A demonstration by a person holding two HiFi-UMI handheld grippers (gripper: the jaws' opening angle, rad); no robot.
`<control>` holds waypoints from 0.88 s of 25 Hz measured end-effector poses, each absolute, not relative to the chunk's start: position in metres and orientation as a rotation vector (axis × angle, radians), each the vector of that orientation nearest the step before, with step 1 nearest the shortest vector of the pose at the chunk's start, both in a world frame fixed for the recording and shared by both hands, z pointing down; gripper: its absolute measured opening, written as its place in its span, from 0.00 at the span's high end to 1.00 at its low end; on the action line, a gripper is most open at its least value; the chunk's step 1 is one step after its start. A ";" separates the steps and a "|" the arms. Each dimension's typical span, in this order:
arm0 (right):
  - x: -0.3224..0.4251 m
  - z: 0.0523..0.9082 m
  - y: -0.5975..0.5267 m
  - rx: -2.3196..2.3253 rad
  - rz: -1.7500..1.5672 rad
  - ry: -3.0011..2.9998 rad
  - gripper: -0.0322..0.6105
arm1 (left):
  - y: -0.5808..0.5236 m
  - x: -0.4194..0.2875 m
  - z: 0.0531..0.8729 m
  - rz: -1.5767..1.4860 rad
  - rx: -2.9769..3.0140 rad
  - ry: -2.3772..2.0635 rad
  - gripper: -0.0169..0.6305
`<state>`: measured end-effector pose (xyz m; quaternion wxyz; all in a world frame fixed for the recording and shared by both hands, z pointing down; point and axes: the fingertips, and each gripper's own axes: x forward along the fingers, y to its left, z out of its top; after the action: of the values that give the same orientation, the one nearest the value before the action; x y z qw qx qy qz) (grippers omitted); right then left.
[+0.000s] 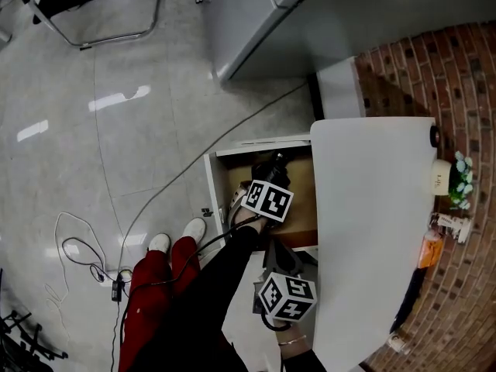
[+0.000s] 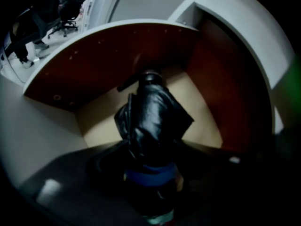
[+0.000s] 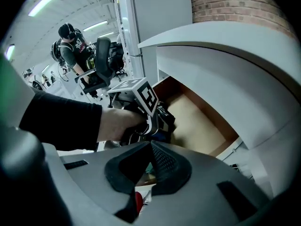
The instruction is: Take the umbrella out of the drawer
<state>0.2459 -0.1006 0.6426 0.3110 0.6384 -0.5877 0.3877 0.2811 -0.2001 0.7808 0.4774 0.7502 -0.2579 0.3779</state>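
The umbrella (image 2: 153, 119), black and folded, is clamped between the jaws of the left gripper (image 2: 151, 172), with a blue band seen at the near end where the jaws close on it. It is held inside the open drawer (image 2: 203, 117), its far end pointed towards the back corner. Whether it rests on the pale wooden floor or is raised off it cannot be told. In the right gripper view the left gripper is seen held by a hand (image 3: 113, 124) in a black sleeve, over the left part of the drawer. The right gripper (image 3: 150, 147) is kept nearer, outside the drawer. Its jaws are brought together at the tips and nothing is held between them. In the head view the drawer is seen pulled out from under a white desk (image 1: 372, 231), which lies on its right. A brick wall (image 1: 465, 91) is seen beyond the desk on the far right. To the left a grey tiled floor (image 1: 116, 130) is crossed by loose cables (image 1: 85, 250).
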 end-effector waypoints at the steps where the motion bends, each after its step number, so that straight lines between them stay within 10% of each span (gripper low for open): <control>1: 0.247 0.644 -0.100 1.682 1.027 -1.550 0.95 | -0.200 0.282 0.782 0.925 1.831 -0.625 0.53; 22: 0.253 0.634 -0.076 1.719 1.033 -1.491 0.95 | -0.193 0.263 0.735 0.814 1.874 -0.635 0.63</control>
<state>0.2534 -0.0757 0.6339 0.3158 0.6526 -0.5663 0.3921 0.2627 -0.1932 0.7347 0.4804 0.7681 -0.2603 0.3339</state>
